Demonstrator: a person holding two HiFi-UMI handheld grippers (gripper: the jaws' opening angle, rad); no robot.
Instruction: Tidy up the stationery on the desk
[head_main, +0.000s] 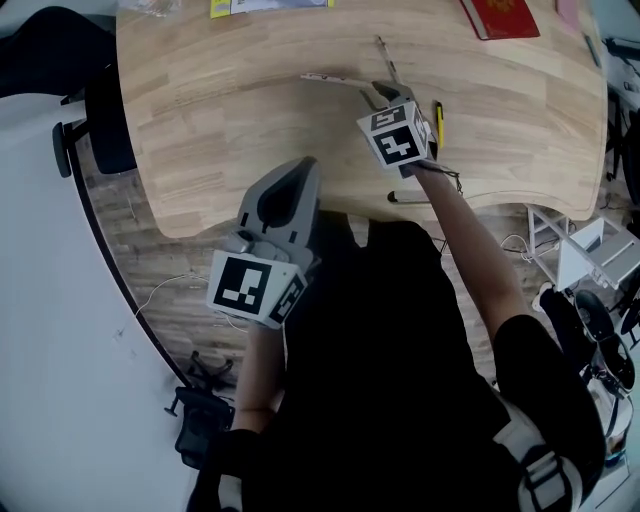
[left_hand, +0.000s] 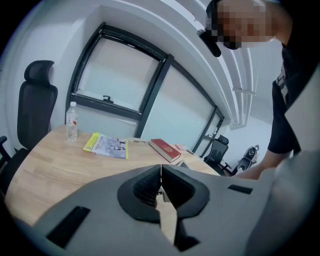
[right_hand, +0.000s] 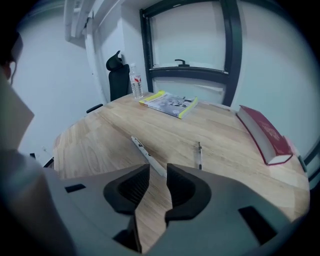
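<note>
Right gripper (right_hand: 157, 172) is out over the wooden desk (head_main: 220, 120), centre of the head view, tilted down at the top; jaws released, a clear gap between them, pads pressing on nothing. A white pen (right_hand: 145, 152) runs diagonally from mid-frame straight down to the mouth of that gap in the right gripper view; its near end sits just at the jaw tips, lying flat on the wood. Just to its right, a dark pen (right_hand: 199, 154), also flat, apart from the white one. In the head view there's a yellow pen (head_main: 438, 117) beside the gripper on the right, and a black pen (head_main: 410, 197) near the desk's lower edge. A red book (right_hand: 265, 134) lies at the right of the desk; a yellow-edged magazine (right_hand: 170, 104) up top centre, with a water bottle (right_hand: 135, 86) standing beyond it. Left gripper (left_hand: 161, 170) is at the desk's near edge, lower left of centre in the head view; jaws clenched tight together, nothing between them.
</note>
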